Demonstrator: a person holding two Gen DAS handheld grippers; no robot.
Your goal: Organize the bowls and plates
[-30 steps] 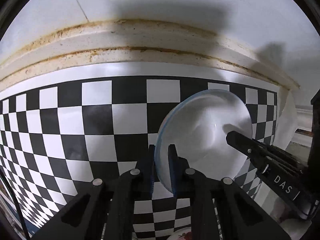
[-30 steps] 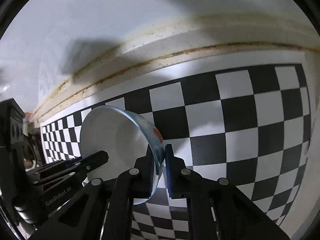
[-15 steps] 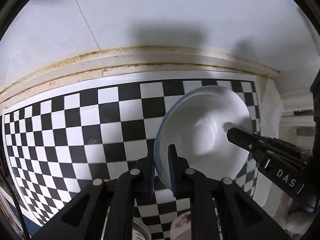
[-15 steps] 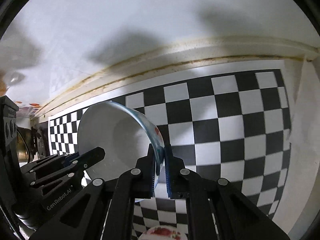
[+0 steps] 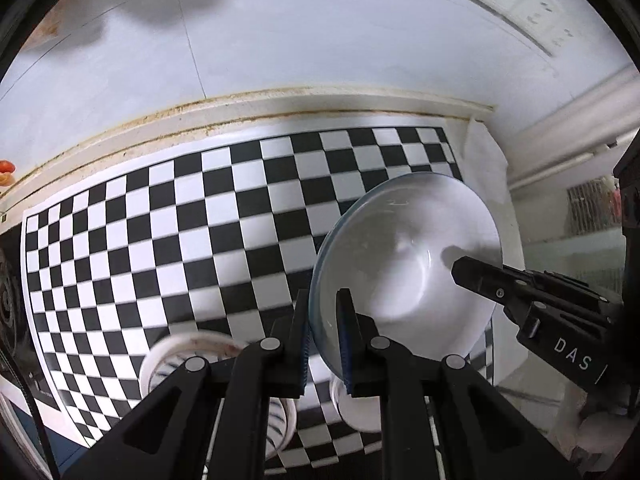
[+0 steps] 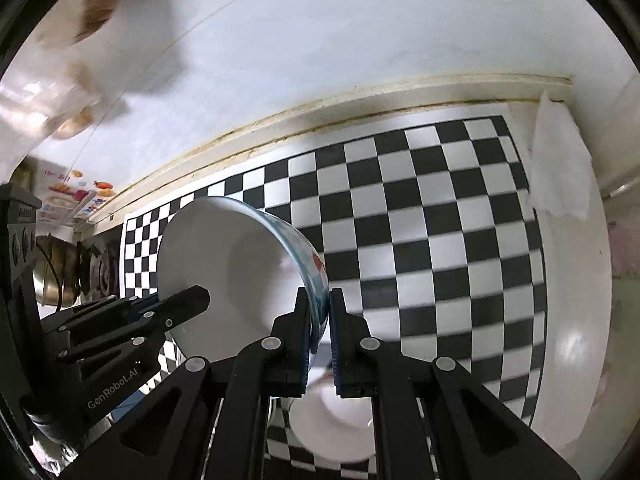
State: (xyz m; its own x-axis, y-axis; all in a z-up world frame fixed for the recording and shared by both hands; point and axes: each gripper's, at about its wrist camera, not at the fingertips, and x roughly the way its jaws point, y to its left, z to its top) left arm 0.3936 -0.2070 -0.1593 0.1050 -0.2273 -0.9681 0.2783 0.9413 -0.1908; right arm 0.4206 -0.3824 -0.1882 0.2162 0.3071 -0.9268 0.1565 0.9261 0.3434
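Observation:
Both grippers hold one white bowl with a blue rim, lifted above the checkered mat. In the left wrist view the bowl point(image 5: 404, 272) sits tilted, and my left gripper point(image 5: 323, 320) is shut on its near rim. The right gripper's fingers point(image 5: 480, 276) reach in from the right and grip the far rim. In the right wrist view the bowl point(image 6: 232, 280) shows its white inside and a red mark on its outer wall. My right gripper point(image 6: 320, 320) is shut on its rim, with the left gripper point(image 6: 172, 308) at lower left.
A black and white checkered mat point(image 5: 200, 240) covers the counter. A ribbed white dish point(image 5: 180, 356) and a small white bowl point(image 5: 356, 404) lie below the left gripper. A white bowl point(image 6: 340, 424) lies under the right gripper. A white cloth point(image 6: 560, 168) hangs at right, a metal pot point(image 6: 56, 272) at left.
Both grippers have risen and pulled back with the bowl. More mat, the wall and the dishes below have come into view. Both grips are unchanged.

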